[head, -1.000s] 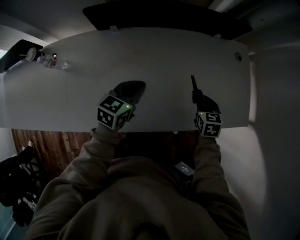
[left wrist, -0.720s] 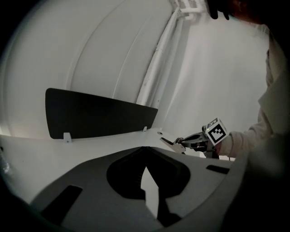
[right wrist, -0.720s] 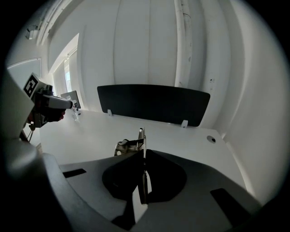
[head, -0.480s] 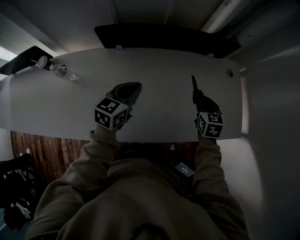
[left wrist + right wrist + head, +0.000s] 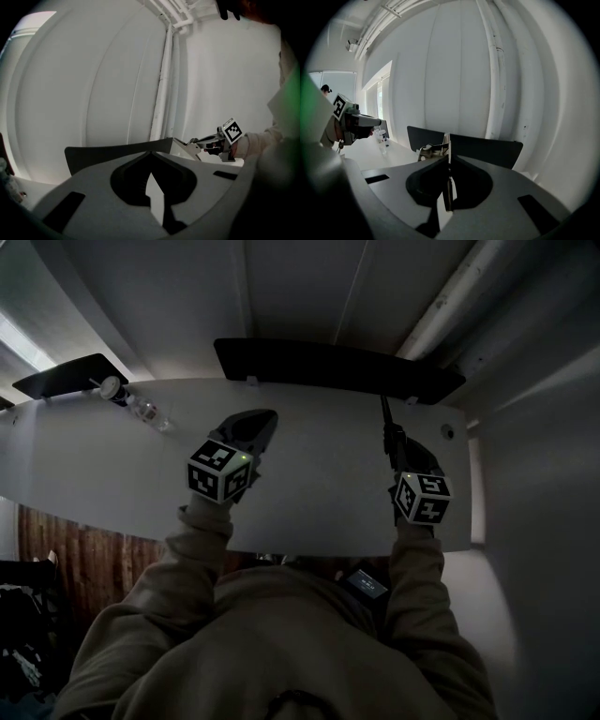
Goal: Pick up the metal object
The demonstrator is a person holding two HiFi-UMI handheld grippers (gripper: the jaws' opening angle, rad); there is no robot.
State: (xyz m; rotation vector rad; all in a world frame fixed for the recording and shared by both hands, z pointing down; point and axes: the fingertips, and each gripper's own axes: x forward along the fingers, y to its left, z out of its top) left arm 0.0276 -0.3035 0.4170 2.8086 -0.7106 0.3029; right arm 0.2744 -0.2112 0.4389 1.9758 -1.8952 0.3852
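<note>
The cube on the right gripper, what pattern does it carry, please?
Black-and-white square markers on the cube, clearest in the head view.

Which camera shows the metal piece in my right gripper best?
The left gripper view: it shows the metal piece side-on, sticking out of the right gripper. The right gripper view sees only its thin edge between shut jaws; the head view, a dark sliver.

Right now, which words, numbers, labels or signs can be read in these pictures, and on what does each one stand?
No text can be read anywhere.
Marker cubes: black-and-white square patterns only, no letters.
Bottles: labels too small and dark to read.
Metal object: no marking visible.
</note>
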